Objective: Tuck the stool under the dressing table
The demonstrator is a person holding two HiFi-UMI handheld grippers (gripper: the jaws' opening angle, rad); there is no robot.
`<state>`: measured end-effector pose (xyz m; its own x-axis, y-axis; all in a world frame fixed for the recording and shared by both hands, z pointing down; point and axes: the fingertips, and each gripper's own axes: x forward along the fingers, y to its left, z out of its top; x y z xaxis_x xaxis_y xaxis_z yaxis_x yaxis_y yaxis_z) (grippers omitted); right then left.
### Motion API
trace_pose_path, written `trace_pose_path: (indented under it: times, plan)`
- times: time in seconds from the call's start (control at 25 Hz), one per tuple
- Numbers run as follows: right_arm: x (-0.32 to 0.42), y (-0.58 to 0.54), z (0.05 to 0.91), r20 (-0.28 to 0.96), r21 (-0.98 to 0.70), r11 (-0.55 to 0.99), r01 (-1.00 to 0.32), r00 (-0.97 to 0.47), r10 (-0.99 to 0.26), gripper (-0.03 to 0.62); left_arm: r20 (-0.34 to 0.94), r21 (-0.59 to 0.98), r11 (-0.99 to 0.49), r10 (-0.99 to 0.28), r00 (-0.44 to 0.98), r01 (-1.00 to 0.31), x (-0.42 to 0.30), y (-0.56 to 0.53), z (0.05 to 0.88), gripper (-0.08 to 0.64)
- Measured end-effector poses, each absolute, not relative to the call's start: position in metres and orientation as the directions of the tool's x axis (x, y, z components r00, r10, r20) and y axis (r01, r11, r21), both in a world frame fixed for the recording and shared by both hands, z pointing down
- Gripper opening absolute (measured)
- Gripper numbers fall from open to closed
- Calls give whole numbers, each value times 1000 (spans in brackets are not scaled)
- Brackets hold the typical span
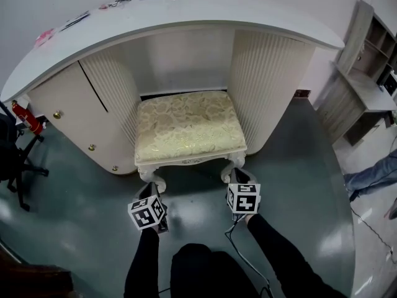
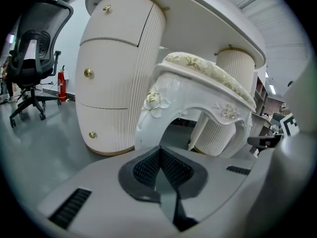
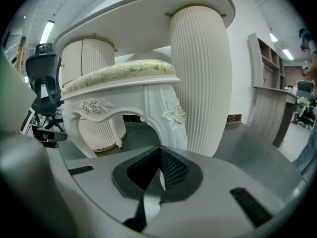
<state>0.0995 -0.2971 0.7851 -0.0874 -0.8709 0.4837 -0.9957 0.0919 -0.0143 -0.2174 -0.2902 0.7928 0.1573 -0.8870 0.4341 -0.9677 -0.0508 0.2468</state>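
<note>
Clearly the stool (image 1: 186, 129) sits most of the way inside the knee gap of the dressing table (image 1: 205, 18), its cushioned seat between the drawer cabinet (image 1: 68, 113) and the ribbed pedestal (image 1: 263, 82). Only its 2 carved front legs and front rail stand out on the floor (image 1: 298, 185). The left tool (image 2: 158, 151) has its jaws pressed together on nothing, their tips right at the near front leg (image 2: 148, 125). The right tool (image 3: 159, 153) is likewise closed and empty, just before the other front leg (image 3: 171, 120). Whether either tip touches the wood I cannot tell. Closed jaws make sense here, since the job looks like a push, not a grasp. 1 blunt point on each leg should drive the stool straight in without skewing it toward either side support.
</note>
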Motion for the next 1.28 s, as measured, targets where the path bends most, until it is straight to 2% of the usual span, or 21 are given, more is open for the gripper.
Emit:
trace_pose_path:
  times: [0.24, 0.56, 1.0, 1.28]
  plan:
    - [88, -272, 771, 459, -50, 155, -987, -160, -874, 5, 395, 177, -138, -897, 198, -975, -198, -265, 773, 8]
    - [89, -251, 767, 468, -64, 186, -981, -194, -862, 3, 381, 150, -177, -898, 222, -973, -186, -247, 761, 8]
    - [75, -232, 760, 475, -65, 237, -969, -239, -847, 3, 372, 150, -179, -901, 223, -972, -187, -238, 754, 8]
    - [79, -233, 755, 479, -42, 223, -974, -216, -851, 3, 380, 165, -175, -897, 226, -971, -192, -236, 754, 8]
